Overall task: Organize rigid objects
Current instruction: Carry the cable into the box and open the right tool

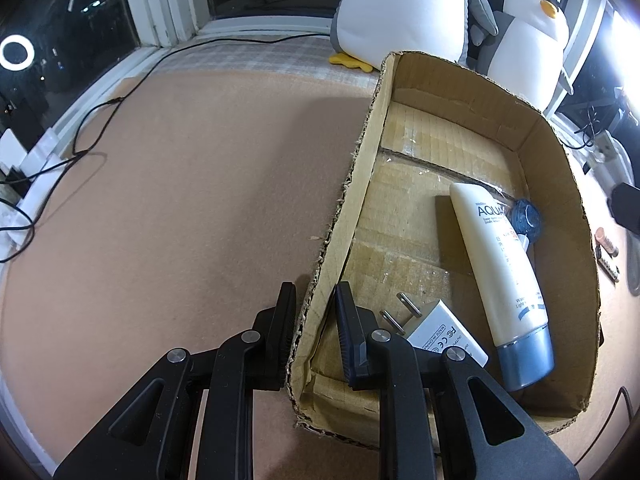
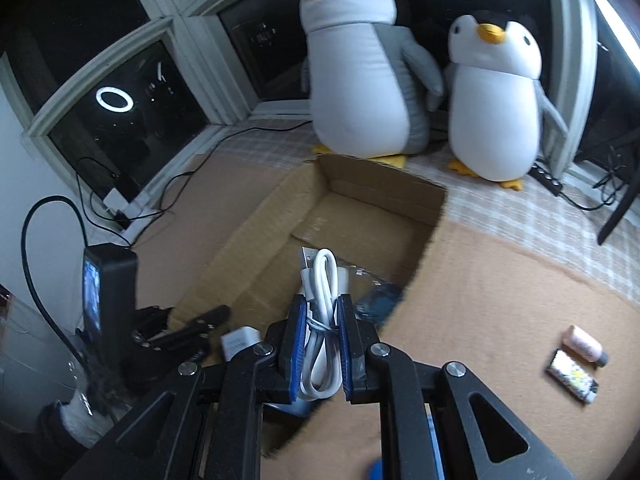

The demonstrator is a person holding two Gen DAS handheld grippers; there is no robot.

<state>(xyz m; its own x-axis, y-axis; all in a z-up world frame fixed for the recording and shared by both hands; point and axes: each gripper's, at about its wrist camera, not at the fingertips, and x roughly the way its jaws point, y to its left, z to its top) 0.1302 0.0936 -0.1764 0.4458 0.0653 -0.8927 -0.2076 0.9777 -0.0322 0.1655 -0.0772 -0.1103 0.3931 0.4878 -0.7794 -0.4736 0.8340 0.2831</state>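
An open cardboard box [image 1: 560, 168] sits on the brown mat. My left gripper [image 1: 316, 320] is shut on the box's near left wall, one finger outside and one inside. In the box lie a white tube with a blue cap [image 1: 496, 256], a white charger plug [image 1: 436, 332] and a small blue item [image 1: 526, 218]. My right gripper [image 2: 323, 320] is shut on a coiled white cable [image 2: 322, 292] in clear wrapping, held above the near end of the box [image 2: 248, 240]. The charger plug [image 2: 240, 340] shows just left of the right gripper's fingers.
A pink tube [image 2: 586, 344] and a small lighter-like item [image 2: 572, 376] lie on the mat right of the box. Two plush penguins [image 2: 360, 72] [image 2: 496, 100] stand behind it by the window. Black cables [image 1: 80, 140] trail along the left edge.
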